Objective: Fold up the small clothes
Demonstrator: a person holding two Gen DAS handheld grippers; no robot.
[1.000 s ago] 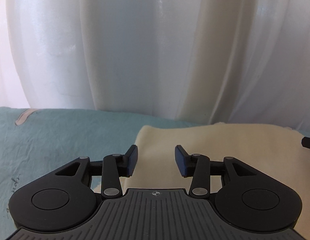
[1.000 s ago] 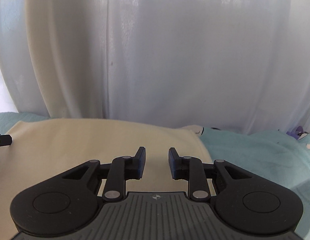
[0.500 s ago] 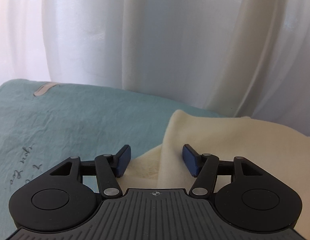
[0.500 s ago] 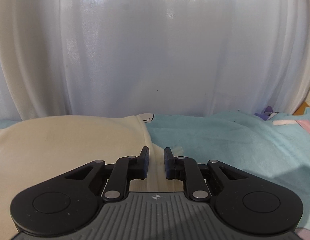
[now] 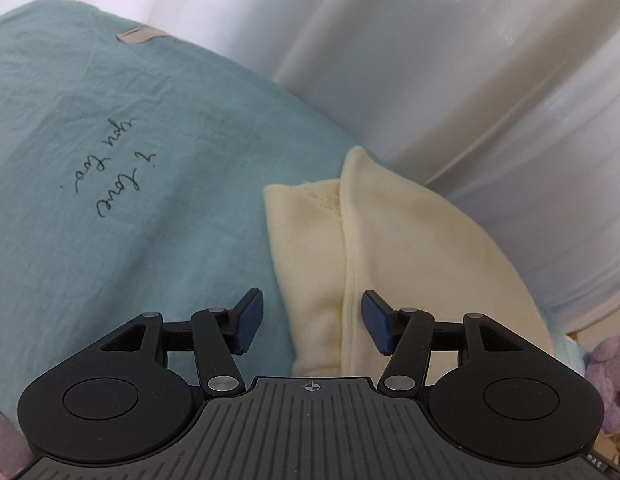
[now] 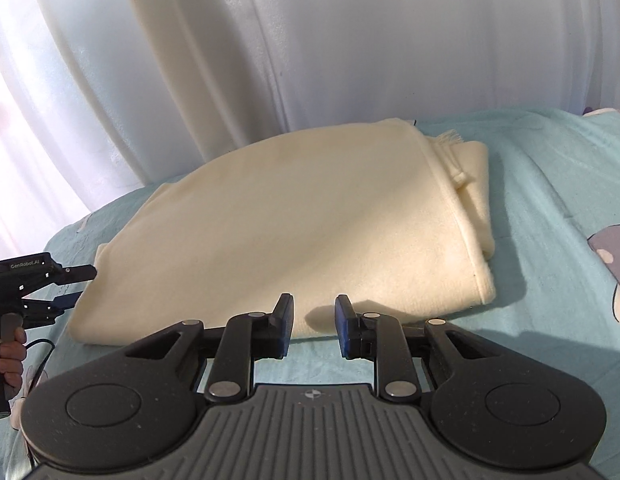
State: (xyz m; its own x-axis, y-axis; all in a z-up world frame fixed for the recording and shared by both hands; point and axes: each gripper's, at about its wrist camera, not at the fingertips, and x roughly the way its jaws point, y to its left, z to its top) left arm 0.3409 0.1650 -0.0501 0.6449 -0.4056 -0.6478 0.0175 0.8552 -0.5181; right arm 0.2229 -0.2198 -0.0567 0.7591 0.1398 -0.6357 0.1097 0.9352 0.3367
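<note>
Both grippers are hanging with fingers spread, empty: left gripper (image 5: 312, 322), right gripper (image 6: 313, 330). Folded cream fleece garment (image 6: 293, 236) is lying lengthwise left-to-right on the teal bedsheet (image 5: 109, 248); both have pulled back since releasing it.

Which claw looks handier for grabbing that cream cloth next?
Probably the left claw: open, with the cream cloth's edge lying between its fingers. The right claw is open too, but short of the near edge.
</note>
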